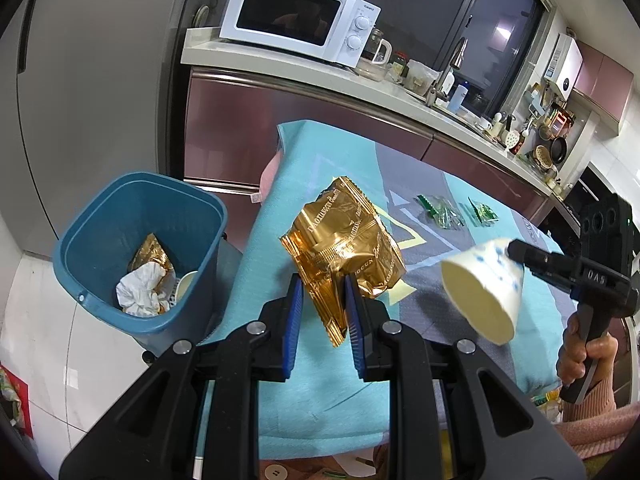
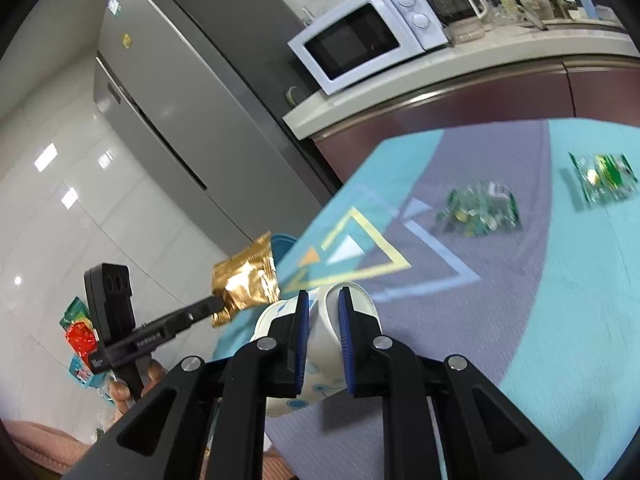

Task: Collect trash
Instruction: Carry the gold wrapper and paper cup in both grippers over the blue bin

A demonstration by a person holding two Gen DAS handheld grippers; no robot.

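The blue trash bin [image 1: 138, 256] stands on the floor just beside the left end of the table [image 1: 280, 380], which is covered with a turquoise and grey cloth. Inside the bin lie a gold wrapper [image 1: 150, 254], a crumpled white paper [image 1: 140, 290] and the rim of a paper cup [image 1: 185, 286], all at the bottom.

The left gripper [image 1: 320, 292] has its jaws closed on a gold foil packet [image 1: 344, 248], pinching its lower edge so the packet stands up above the cloth, to the right of the bin. The right gripper [image 2: 322, 304] has its jaws clamped on a white paper cup with blue dots [image 2: 316, 332]; seen from the left wrist camera, the cup [image 1: 484, 292] hangs tilted in the air over the table with its open mouth facing down and toward the camera, and nothing can be seen in it.

Farther back on the cloth lie two green-and-clear wrappers: one [image 1: 440, 210] nearer the middle, the other [image 1: 484, 213] just to its right, apart from each other. A white microwave [image 1: 300, 20] sits on the kitchen counter behind.
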